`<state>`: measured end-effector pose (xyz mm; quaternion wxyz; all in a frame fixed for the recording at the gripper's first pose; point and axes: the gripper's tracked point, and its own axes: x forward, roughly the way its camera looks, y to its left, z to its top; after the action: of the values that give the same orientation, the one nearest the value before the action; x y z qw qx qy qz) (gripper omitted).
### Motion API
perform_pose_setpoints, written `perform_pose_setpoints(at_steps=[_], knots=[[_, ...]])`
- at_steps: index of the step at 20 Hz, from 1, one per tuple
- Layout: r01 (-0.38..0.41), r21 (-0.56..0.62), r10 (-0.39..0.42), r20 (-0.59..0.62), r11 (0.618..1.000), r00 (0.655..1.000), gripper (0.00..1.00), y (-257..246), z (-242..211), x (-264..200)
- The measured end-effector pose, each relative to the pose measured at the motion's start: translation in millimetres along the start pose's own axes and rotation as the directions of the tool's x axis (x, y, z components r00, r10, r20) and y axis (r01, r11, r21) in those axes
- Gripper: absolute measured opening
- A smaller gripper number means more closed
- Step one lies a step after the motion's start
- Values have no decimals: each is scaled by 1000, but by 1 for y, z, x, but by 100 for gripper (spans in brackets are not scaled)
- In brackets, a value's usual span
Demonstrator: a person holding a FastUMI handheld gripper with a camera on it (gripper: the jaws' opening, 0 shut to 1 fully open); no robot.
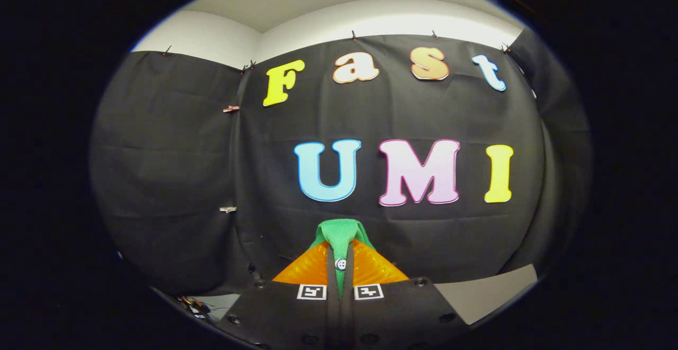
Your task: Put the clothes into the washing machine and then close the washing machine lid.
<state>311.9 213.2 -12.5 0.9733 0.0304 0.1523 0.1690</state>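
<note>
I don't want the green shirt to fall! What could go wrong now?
The gripper is shut on the green garment, pinching only a narrow fold near its white button, so the cloth might slip free. It is held up facing the booth's black wall, so it may still need carrying, and a loose end could snag.

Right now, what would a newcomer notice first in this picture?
First, the green cloth pinched between the fingers of the gripper, with a small white button showing in the narrow gap. Beyond it hangs the black cloth wall, with a pale tabletop low beside the gripper.
</note>
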Motion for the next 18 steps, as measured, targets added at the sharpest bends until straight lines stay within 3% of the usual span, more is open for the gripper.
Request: perform_pose_setpoints(at_steps=[9,14,18], knots=[[-145,-53,137,-133,988,982,4,55,-100,61],[-247,-117,210,-260,962,942,5,76,-186,92],[-290,-59,246,-387,955,889,5,81,-252,107]])
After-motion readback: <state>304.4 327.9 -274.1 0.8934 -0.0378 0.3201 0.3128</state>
